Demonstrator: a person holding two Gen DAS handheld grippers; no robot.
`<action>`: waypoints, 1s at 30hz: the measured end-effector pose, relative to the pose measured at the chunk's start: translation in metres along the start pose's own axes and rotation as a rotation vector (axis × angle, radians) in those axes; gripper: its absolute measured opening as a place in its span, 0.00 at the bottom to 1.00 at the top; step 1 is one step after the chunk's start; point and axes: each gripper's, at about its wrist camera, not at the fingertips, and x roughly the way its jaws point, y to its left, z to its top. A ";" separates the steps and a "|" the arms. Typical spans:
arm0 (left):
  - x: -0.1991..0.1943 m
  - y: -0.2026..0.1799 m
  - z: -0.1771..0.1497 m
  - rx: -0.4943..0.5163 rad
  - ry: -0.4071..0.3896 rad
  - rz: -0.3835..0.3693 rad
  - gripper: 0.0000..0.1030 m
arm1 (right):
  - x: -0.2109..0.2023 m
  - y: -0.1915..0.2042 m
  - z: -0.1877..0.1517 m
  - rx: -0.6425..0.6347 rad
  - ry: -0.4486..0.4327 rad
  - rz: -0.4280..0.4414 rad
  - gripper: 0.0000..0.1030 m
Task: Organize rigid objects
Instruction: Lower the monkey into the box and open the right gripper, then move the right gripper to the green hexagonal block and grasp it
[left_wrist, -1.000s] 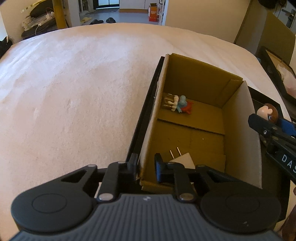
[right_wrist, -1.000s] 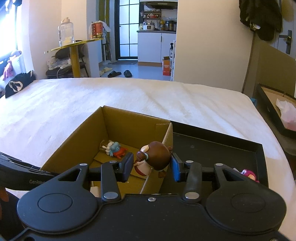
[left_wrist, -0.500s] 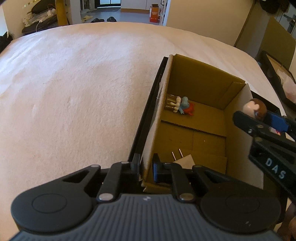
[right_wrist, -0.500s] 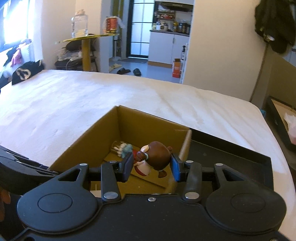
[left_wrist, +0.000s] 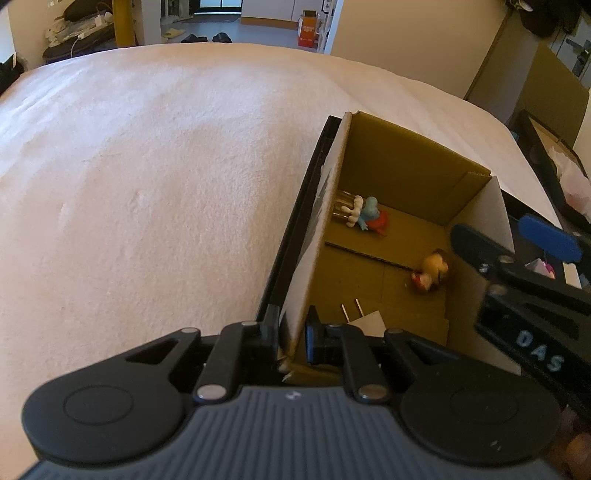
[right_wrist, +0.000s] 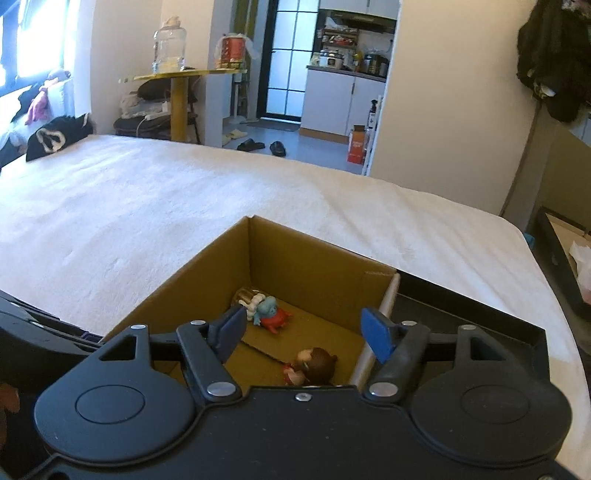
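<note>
An open cardboard box (left_wrist: 417, 173) (right_wrist: 314, 254) stands on the white bed. My left gripper (left_wrist: 292, 334) is shut on the box's left wall near its front corner. My right gripper (right_wrist: 308, 334) is open and empty above the box's right side; it also shows in the left wrist view (left_wrist: 517, 243). A brown-haired figurine (right_wrist: 314, 365) (left_wrist: 430, 271) lies on the box floor below it. A blue and red figurine (left_wrist: 369, 216) (right_wrist: 267, 314) lies at the far left of the box floor. A white charger plug (left_wrist: 364, 317) lies at the near end.
A black tray (right_wrist: 480, 314) lies under and right of the box, with a small pink toy (left_wrist: 543, 266) in it. Another black tray (left_wrist: 543, 162) with cardboard stands off the bed's right edge. The white bed (left_wrist: 147, 177) spreads to the left.
My right gripper has moved over the box and opened. The brown-haired figurine has left it and now lies on the box floor. My left gripper keeps its hold on the wall.
</note>
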 end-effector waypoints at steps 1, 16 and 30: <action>0.000 0.000 0.000 0.003 -0.001 0.001 0.12 | -0.001 -0.002 0.000 0.008 -0.005 -0.004 0.69; -0.004 -0.014 0.001 0.053 -0.016 0.073 0.16 | -0.021 -0.048 -0.022 0.191 -0.007 -0.137 0.82; -0.015 -0.026 0.001 0.074 -0.067 0.203 0.45 | -0.011 -0.094 -0.049 0.373 0.053 -0.241 0.82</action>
